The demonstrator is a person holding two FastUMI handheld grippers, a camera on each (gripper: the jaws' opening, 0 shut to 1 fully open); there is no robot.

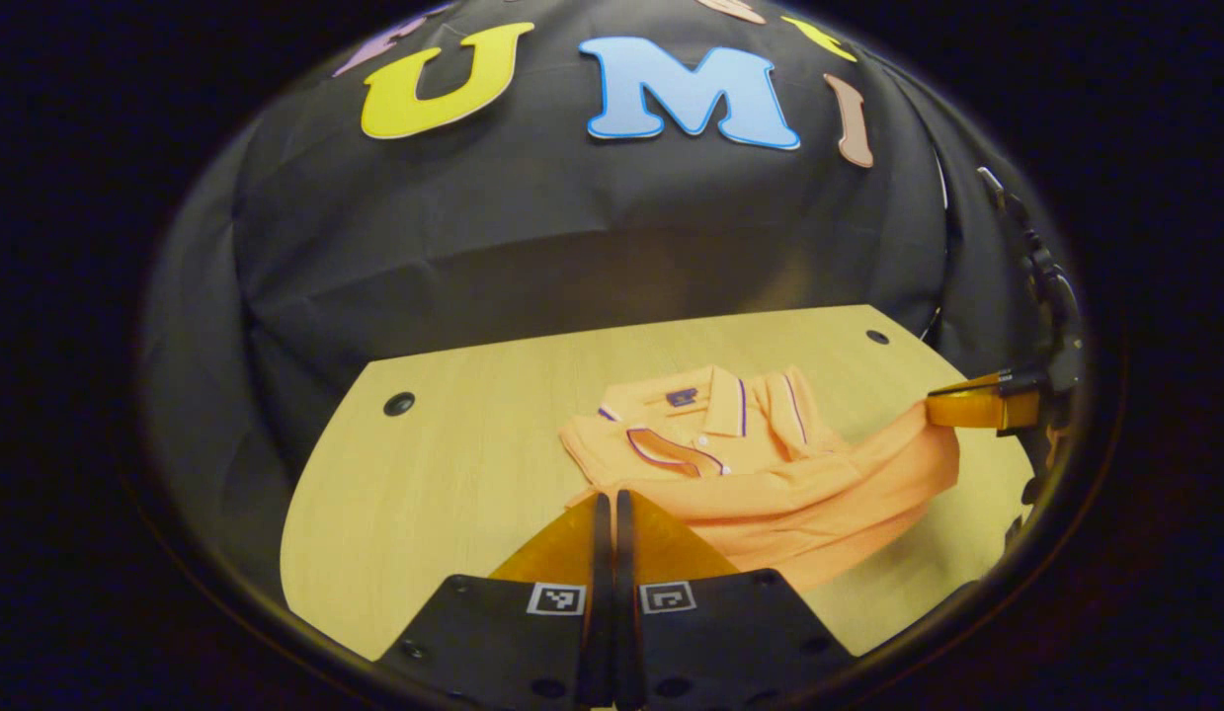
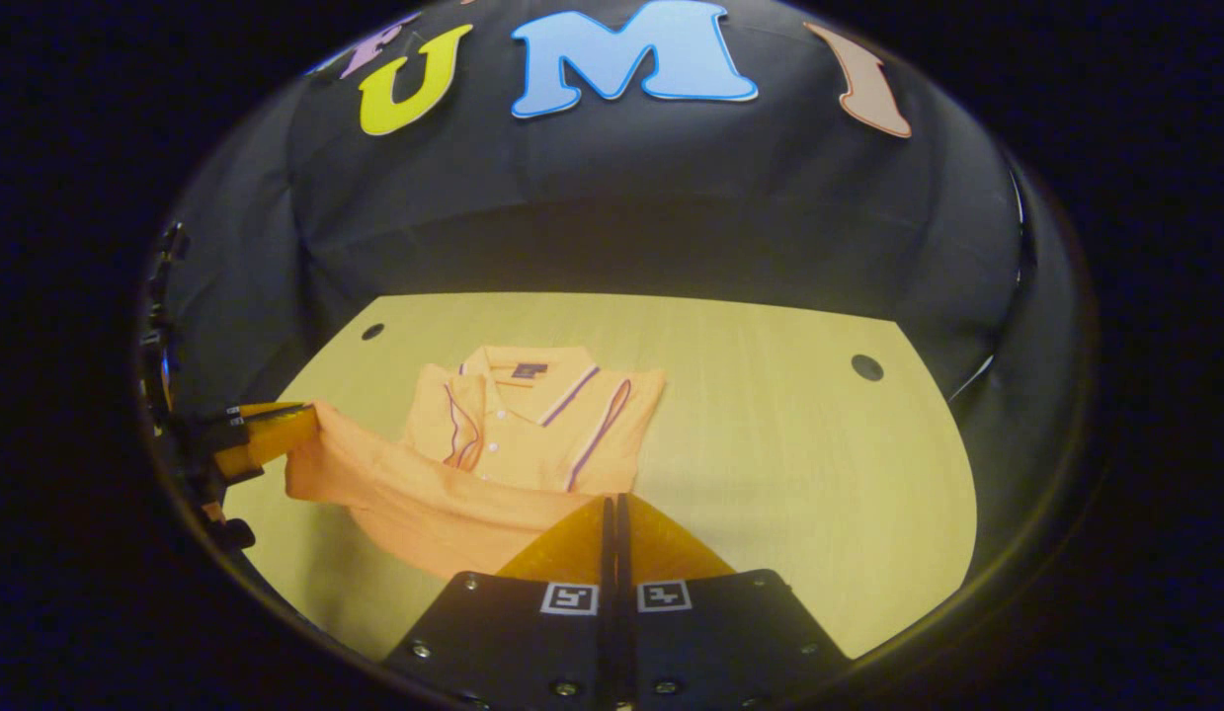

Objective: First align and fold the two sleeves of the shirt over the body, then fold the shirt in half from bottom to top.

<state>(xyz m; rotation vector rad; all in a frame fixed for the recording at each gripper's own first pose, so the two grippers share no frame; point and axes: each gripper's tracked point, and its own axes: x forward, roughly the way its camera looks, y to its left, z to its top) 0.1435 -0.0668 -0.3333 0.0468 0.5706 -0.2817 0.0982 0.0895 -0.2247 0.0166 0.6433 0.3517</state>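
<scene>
**Two grippers lift a shirt's hem off the table**

The left gripper (image 1: 612, 497) has its two fingers pressed together on one corner of the orange polo shirt's (image 1: 750, 464) bottom edge, the cloth pinched between them. The right gripper (image 2: 613, 501) does the same at the other corner, fingers closed flat on the fabric. In the left gripper view the right gripper (image 1: 933, 407) shows at the far end of the hem, gripping the cloth; in the right gripper view the left gripper (image 2: 310, 420) appears likewise at the opposite end.

Between the two grips the hem hangs raised in a slack band, sagging in the middle, in front of the shirt's upper half. That upper half lies flat on the pale wooden table (image 2: 789, 434), collar towards the black cloth wall, both striped sleeves folded in over the chest. Two dark round holes sit in the tabletop, one beyond each side of the shirt, near the table's far corners.
</scene>
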